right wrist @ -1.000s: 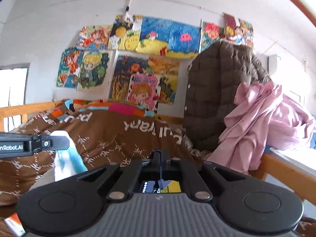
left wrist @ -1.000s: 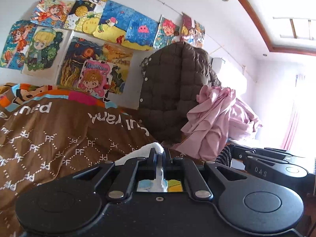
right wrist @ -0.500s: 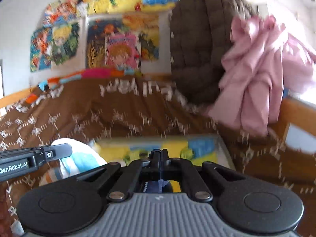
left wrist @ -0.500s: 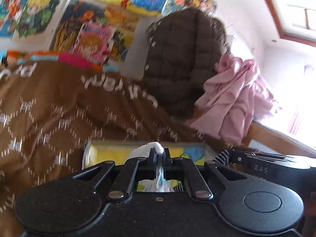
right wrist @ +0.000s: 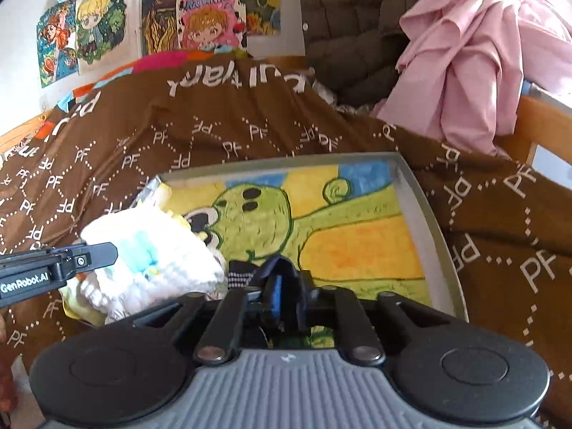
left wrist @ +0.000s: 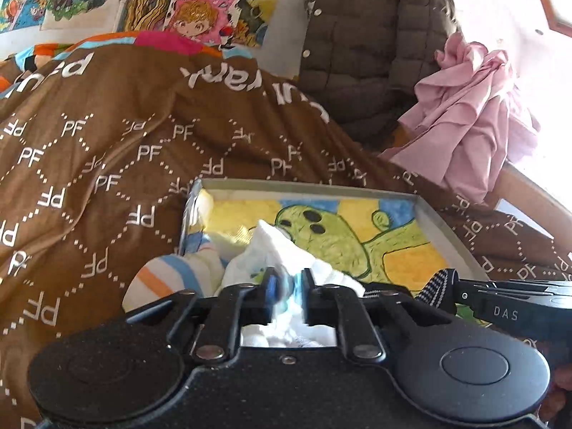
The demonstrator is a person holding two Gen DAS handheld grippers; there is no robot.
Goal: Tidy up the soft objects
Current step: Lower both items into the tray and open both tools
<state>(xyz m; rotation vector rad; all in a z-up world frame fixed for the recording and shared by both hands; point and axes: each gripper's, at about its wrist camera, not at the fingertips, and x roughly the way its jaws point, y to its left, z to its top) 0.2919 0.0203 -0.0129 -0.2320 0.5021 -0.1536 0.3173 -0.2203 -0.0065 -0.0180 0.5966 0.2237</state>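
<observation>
The white soft item, a crumpled white cloth with pale blue markings, sits clamped between the fingers of the left gripper. It bulges forward and upward past the fingertips and hangs over the near left corner of the tray. In the right wrist view the same white soft item appears at the left, pinched by the left gripper, above the left edge of the tray.

The right gripper has its fingers closed on a dark item with a black-and-white checked weave and a dark blue band. This item lies at the near edge of the tray, just beside the white soft item. In the left wrist view the right gripper enters from the right, with the checked fabric at its tip.

A striped sock, white with blue and orange bands, lies just left of the left gripper, at the tray's near left corner, touching the white soft item.

The tray is shallow, grey-rimmed and lined with a drawing of a green figure on yellow and blue. It rests on a brown blanket printed with white "PF" letters.

Behind the blanket, a brown quilted jacket and a pink cloth hang at the right. Coloured drawings cover the wall.
</observation>
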